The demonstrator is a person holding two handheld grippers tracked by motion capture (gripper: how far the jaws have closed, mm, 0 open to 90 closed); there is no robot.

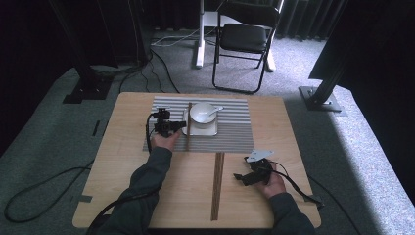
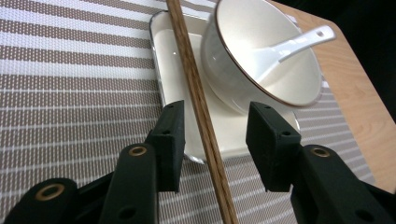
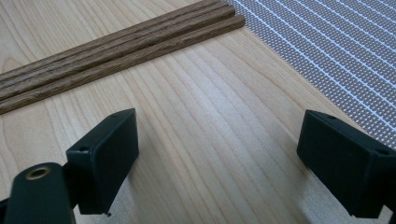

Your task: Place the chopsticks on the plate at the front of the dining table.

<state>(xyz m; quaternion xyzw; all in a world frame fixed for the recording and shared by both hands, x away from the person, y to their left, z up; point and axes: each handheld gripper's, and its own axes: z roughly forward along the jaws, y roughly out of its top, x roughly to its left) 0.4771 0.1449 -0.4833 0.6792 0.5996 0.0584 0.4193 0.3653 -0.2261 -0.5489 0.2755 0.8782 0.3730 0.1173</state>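
A single wooden chopstick (image 1: pixel 189 125) (image 2: pixel 196 93) lies on the striped placemat (image 1: pixel 235 132) (image 2: pixel 70 93), its far part resting across the left rim of a white square plate (image 1: pixel 211 131) (image 2: pixel 173 46). On the plate stands a white bowl (image 1: pixel 203 112) (image 2: pixel 243 28) with a white spoon (image 1: pixel 215 109) (image 2: pixel 299 39) in it. My left gripper (image 1: pixel 178 125) (image 2: pixel 215 112) is open; the chopstick runs between its jaws with a gap on each side. Several more chopsticks (image 1: pixel 217 186) (image 3: pixel 116 46) lie together on the bare table. My right gripper (image 1: pixel 240 177) (image 3: pixel 219 126) hovers open to their right, holding nothing.
The wooden table (image 1: pixel 132 161) has bare wood on both sides of the placemat (image 3: pixel 336 42). A black folding chair (image 1: pixel 244 39) and dark stands are on the carpet beyond the far edge. Cables trail from both grippers toward the near edge.
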